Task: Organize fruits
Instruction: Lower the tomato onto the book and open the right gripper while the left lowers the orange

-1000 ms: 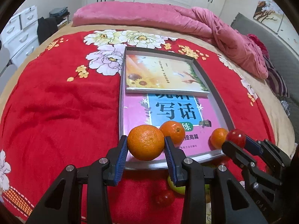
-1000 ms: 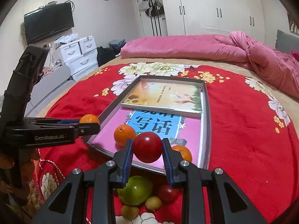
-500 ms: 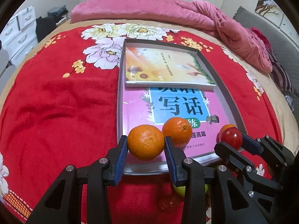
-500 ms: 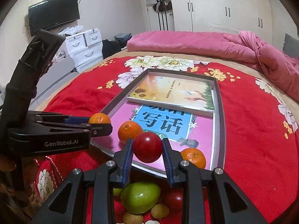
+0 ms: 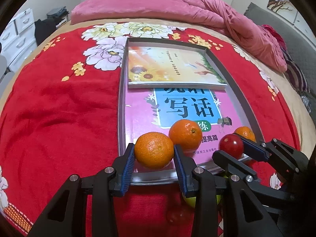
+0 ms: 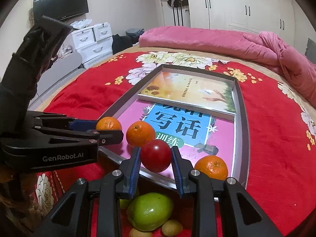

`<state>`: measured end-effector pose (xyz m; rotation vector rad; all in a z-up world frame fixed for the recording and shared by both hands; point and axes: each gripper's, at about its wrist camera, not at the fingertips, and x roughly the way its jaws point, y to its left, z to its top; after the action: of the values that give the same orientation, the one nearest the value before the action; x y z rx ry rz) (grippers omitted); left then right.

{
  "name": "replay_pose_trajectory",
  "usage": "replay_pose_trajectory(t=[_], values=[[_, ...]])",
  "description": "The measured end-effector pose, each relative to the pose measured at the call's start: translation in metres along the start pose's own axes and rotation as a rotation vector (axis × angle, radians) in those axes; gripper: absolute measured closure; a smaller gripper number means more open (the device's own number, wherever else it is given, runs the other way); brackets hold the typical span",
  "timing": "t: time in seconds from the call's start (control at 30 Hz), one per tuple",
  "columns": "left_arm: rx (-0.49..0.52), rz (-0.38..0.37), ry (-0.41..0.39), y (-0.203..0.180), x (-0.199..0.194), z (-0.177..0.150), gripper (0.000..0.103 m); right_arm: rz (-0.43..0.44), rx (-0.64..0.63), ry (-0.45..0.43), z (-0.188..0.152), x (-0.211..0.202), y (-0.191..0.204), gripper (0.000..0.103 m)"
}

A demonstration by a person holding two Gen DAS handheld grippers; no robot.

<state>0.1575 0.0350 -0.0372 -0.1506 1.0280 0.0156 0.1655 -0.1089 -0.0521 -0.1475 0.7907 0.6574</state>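
Observation:
My left gripper [image 5: 154, 154] is shut on an orange [image 5: 154, 150] and holds it over the near left corner of a metal tray [image 5: 121, 98]. My right gripper [image 6: 156, 156] is shut on a red tomato [image 6: 156, 153] over the tray's near edge [image 6: 156, 179]; it shows in the left wrist view too [image 5: 231, 146]. Two more oranges lie in the tray on a pink book [image 5: 138, 118]: one in the middle [image 5: 185, 131], one at the right [image 6: 211, 166]. A green fruit [image 6: 150, 211] and small yellowish fruits [image 6: 171, 228] lie on the red blanket below the right gripper.
A second book with sunflowers [image 5: 169, 67] lies at the tray's far end. The tray sits on a red flowered blanket [image 5: 59, 108] on a bed, with a pink quilt [image 5: 177, 7] at the back. A red fruit [image 5: 177, 215] lies on the blanket near the tray.
Both grippers have moved forward over the tray's near edge with their fruits still held. The tray and books look closer.

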Motion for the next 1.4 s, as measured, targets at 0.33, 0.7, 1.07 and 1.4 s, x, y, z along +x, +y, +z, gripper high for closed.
replay_pose_trajectory(t=[0.33, 0.7, 1.07, 1.4], values=[[0.022, -0.005, 0.035, -0.007, 0.007, -0.004, 0.063, -0.008, 0.0, 0.029, -0.003, 0.008, -0.002, 0.072], [0.014, -0.018, 0.049, -0.003, 0.009, -0.003, 0.063, -0.002, 0.034, 0.042, -0.004, 0.009, -0.009, 0.072], [0.01, -0.029, 0.048, -0.003, 0.009, -0.002, 0.063, 0.013, 0.036, 0.03, -0.004, 0.006, -0.007, 0.067], [0.007, -0.034, 0.053, -0.003, 0.01, -0.002, 0.063, 0.012, 0.031, -0.026, -0.002, -0.011, -0.008, 0.056]])
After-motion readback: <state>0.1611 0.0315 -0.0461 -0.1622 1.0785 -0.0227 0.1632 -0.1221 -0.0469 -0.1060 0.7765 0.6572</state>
